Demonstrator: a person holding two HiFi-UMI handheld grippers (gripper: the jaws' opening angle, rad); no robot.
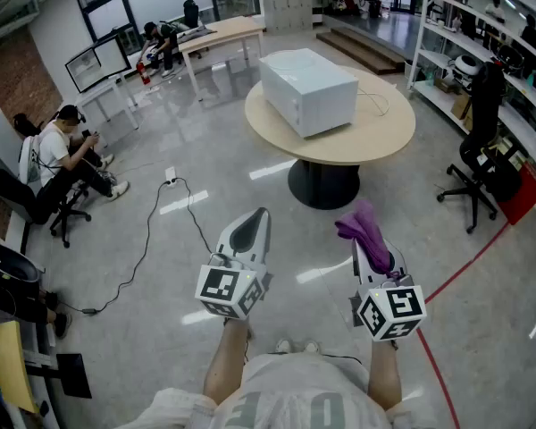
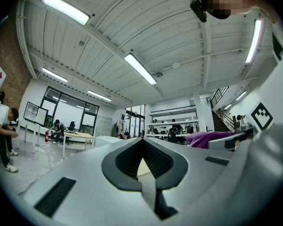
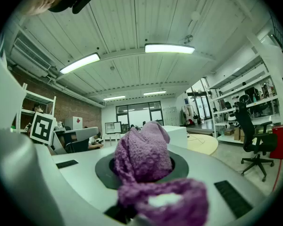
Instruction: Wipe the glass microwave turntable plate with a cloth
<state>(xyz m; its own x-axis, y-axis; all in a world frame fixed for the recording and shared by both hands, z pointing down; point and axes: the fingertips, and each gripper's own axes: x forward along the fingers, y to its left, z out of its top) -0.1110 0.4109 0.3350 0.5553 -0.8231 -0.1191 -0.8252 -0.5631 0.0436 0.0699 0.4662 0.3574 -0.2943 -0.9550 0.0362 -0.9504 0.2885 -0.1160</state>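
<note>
Holding cloth: right gripper clamped on the purple cloth.
Left gripper: jaws together, empty.
Microwave: on round table, toward its left edge, well apart from both grippers.

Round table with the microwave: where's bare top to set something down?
The widest bare patch is the table top right of the microwave in the head view, out to the rim. Only a thin cable crosses it. A narrower strip runs along the near rim. The left side is crowded: the microwave reaches nearly to the edge.
</note>
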